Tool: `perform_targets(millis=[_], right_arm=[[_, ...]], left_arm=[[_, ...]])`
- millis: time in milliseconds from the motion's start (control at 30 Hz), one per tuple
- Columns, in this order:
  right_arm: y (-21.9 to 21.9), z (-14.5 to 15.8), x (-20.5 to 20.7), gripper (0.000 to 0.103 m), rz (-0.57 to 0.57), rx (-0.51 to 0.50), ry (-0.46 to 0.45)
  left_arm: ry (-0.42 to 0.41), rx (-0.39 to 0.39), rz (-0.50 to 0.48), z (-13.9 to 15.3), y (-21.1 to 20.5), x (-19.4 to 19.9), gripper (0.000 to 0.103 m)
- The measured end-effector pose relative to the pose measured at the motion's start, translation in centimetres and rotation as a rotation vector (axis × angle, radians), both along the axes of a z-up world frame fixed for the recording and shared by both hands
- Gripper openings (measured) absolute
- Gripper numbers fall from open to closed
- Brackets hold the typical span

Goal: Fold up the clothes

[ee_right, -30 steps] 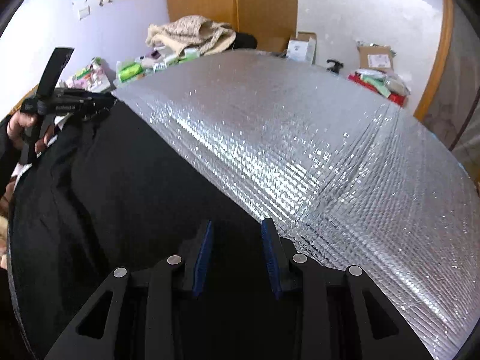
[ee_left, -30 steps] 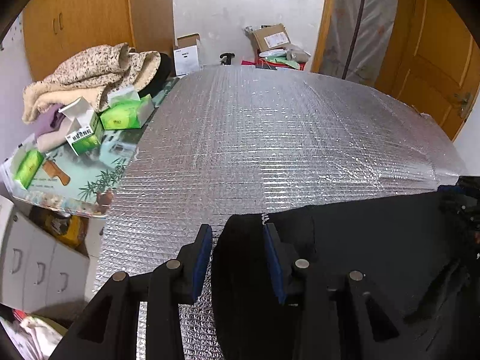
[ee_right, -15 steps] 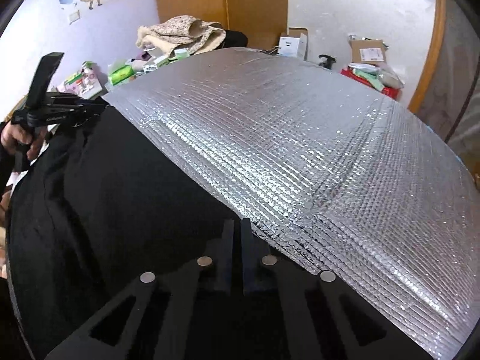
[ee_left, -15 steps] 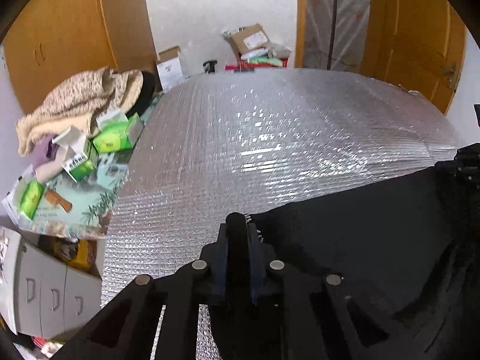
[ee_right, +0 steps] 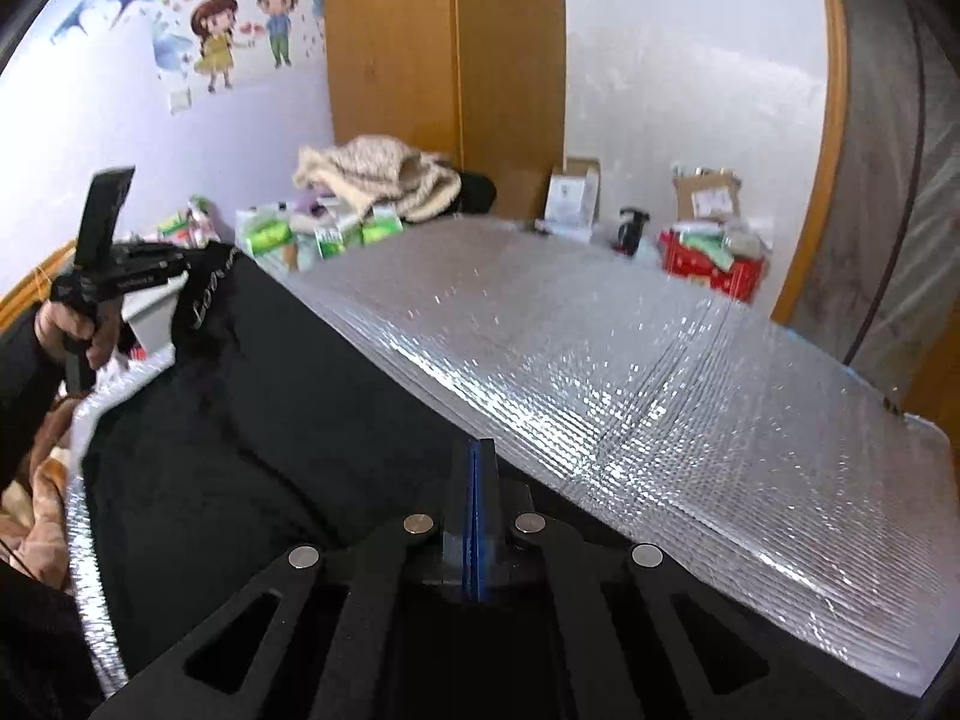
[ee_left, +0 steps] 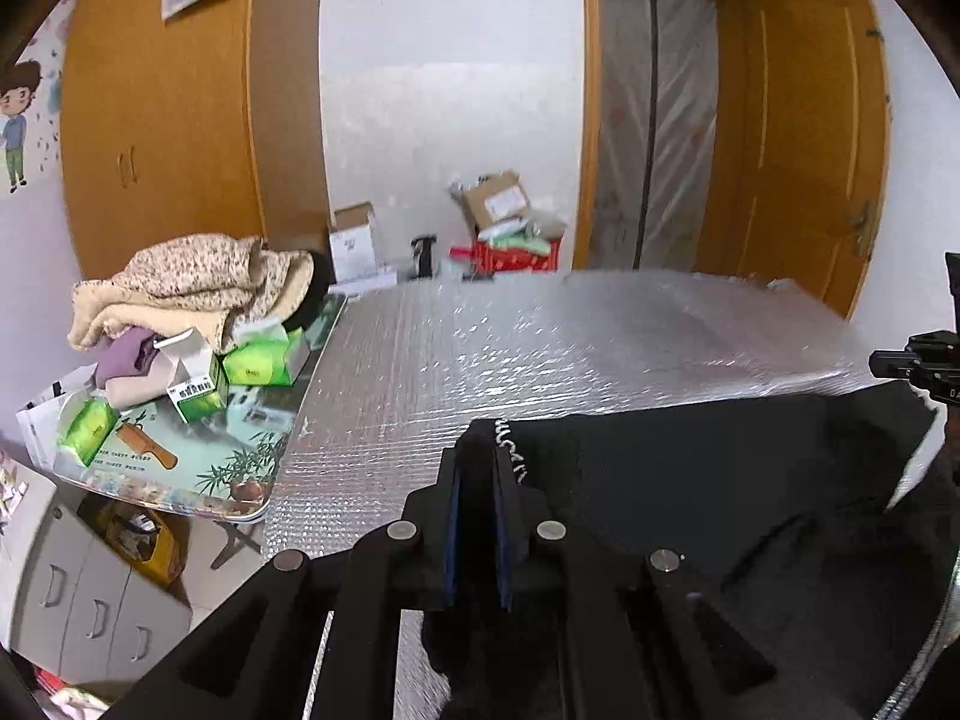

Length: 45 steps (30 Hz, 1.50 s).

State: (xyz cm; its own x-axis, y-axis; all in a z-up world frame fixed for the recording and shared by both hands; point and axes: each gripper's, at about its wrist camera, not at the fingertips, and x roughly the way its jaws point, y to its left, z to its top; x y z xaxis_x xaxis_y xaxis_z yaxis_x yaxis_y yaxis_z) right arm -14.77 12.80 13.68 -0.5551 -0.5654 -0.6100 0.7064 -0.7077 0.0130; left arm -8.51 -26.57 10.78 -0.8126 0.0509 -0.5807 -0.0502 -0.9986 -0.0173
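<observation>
Black garment (ee_left: 690, 480) lies on a silver foil mat (ee_left: 540, 360), near edge lifted clear of it and stretched between both grippers; L gripper (ee_left: 480, 462) is clamped on one corner, cloth w/ white lettering bunched between its blue pads; R gripper (ee_right: 478, 462) has its jaws fully together on the opposite corner, fabric edge pinched so thin that no gap shows. Change vs. a second ago: both sets of jaws stood wide apart astride the edge, cloth flat on the mat; now both are closed and raised, wall and doors fill more of each view, and the hem hangs taut from L to R. In the R view the L gripper appears far to the left, held by a hand (ee_right: 66, 330), w/ the garment draped below it. Meaning for the task (judged): grasp step done, lift begun; next likely a carry fwd, away from the person, to lay the near half over the far half. Ahead of the L gripper, to its left: side table (ee_left: 180, 480) w/ blanket (ee_left: 192, 282) and green tissue packs (ee_left: 264, 360), clear of the cloth.
</observation>
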Motion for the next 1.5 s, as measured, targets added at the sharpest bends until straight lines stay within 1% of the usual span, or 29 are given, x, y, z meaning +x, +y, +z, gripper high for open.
perform_targets(millis=[133,233,267,333,367,400,500,633,767,867,1133,1233,1367,1500], right_arm=[[1.1,1.2,3.0,0.0,0.03,-0.017,0.019],[1.3,0.9,4.0,0.001,0.045,0.016,0.026],[1.2,0.6,4.1,0.003,0.045,0.037,0.025],[0.9,-0.1,4.1,0.015,0.066,0.07,0.027],[0.7,-0.4,4.0,0.026,0.076,0.083,0.039],[0.5,-0.7,3.9,0.028,0.086,0.095,0.047],[0.1,-1.5,3.0,0.029,0.105,0.123,0.053],[-0.8,-2.9,1.1,0.029,0.147,0.178,0.06],[-2.1,-4.2,0.6,0.029,0.213,0.253,0.085],[-3.1,-5.0,0.1,0.029,0.254,0.306,0.108],[-4.5,-5.8,-1.3,0.029,0.343,0.353,0.099],[-4.6,-5.5,-1.7,0.03,0.382,0.344,0.067],[-4.8,-5.7,-2.3,0.034,0.423,0.366,0.008],[-4.9,-6.5,-2.9,0.038,0.443,0.392,-0.057]], left_arm=[[0.047,-0.001,-0.023,0.9,1.3,3.1,0.009],[0.092,0.015,-0.047,1.5,2.1,5.6,0.009],[0.108,0.024,-0.055,1.7,2.4,6.4,0.009],[0.133,0.035,-0.074,2.0,2.8,7.9,0.009],[0.144,0.039,-0.086,2.1,3.1,8.7,0.009],[0.149,0.042,-0.095,2.0,3.3,9.4,0.009],[0.153,0.055,-0.11,1.6,3.6,11.1,0.009],[0.146,0.082,-0.1,0.7,2.9,12.0,0.009],[0.149,0.119,-0.08,0.2,1.9,12.6,0.009],[0.145,0.123,-0.075,-0.1,1.5,12.6,0.009],[0.132,0.118,-0.092,-0.9,1.3,12.6,0.009],[0.125,0.116,-0.098,-1.1,1.3,12.5,0.009],[0.102,0.118,-0.105,-1.9,1.2,12.4,0.009],[0.081,0.132,-0.104,-2.8,1.1,12.3,0.009]])
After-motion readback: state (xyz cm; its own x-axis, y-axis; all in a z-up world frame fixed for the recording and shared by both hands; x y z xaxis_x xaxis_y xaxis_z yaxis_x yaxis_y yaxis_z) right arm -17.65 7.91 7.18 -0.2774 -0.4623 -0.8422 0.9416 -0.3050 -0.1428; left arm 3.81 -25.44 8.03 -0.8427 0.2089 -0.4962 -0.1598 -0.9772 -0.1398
